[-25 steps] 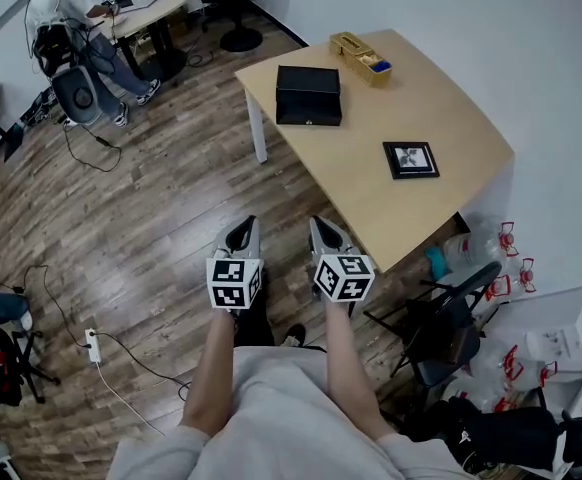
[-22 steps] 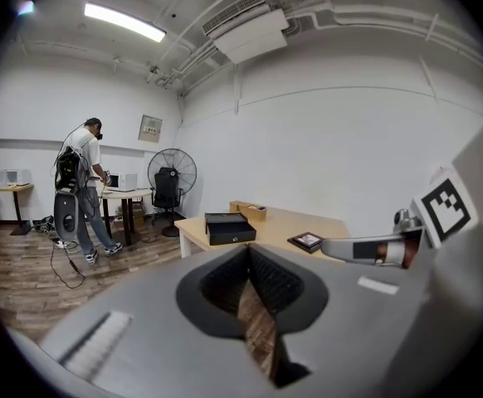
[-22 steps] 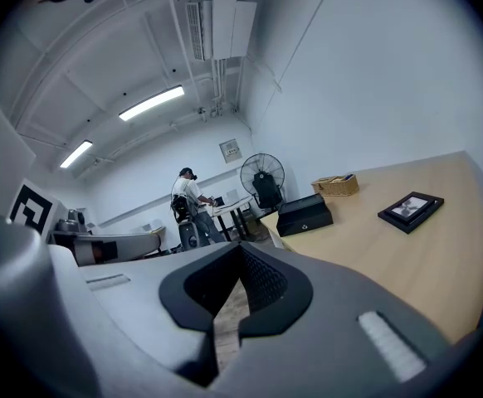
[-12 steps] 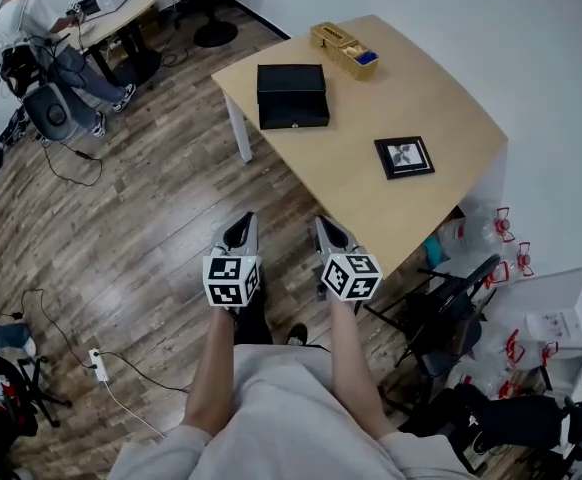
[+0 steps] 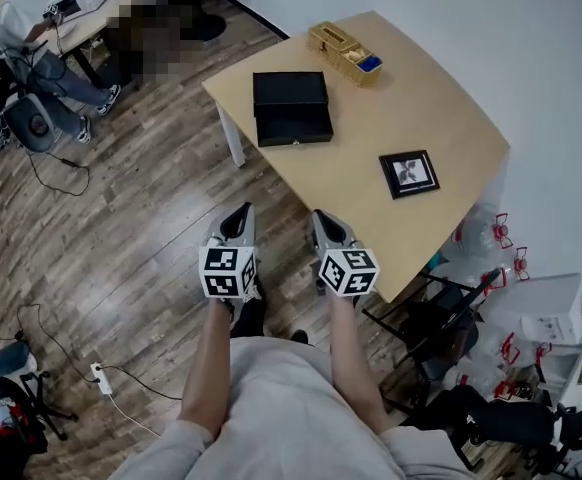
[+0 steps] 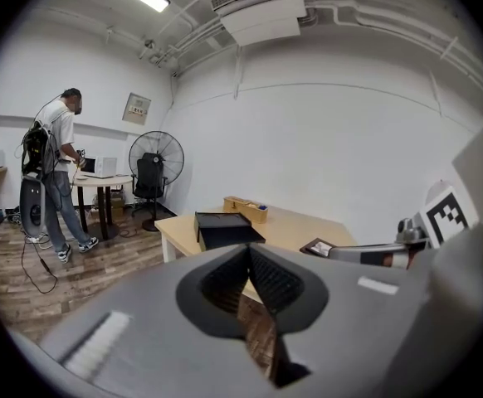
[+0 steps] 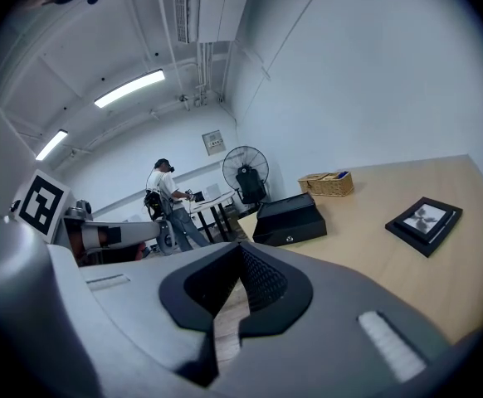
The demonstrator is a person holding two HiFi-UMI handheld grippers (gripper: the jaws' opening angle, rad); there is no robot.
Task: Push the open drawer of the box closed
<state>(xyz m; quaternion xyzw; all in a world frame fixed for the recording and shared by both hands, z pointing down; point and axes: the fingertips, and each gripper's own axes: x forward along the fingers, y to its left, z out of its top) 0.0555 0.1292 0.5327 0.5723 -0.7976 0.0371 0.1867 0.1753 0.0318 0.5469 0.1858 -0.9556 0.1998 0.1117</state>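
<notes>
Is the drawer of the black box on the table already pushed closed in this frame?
No, the head view shows the drawer standing pulled out from the front of the black box.

**A shared office-lab workroom**

I am standing in a white-walled workroom, looking down at a wood-plank floor (image 5: 141, 238) where a power strip (image 5: 96, 372) and its cables are trailing. A pale table (image 5: 441, 118) is sitting against the wall. Another person (image 6: 57, 160), wearing a backpack of gear, is working at a desk (image 6: 100, 177) beside a pedestal fan (image 6: 155, 152). Strip lights (image 7: 129, 88) are glowing overhead, and an air-conditioning unit (image 6: 262, 19) is hanging from the bare ceiling.
</notes>
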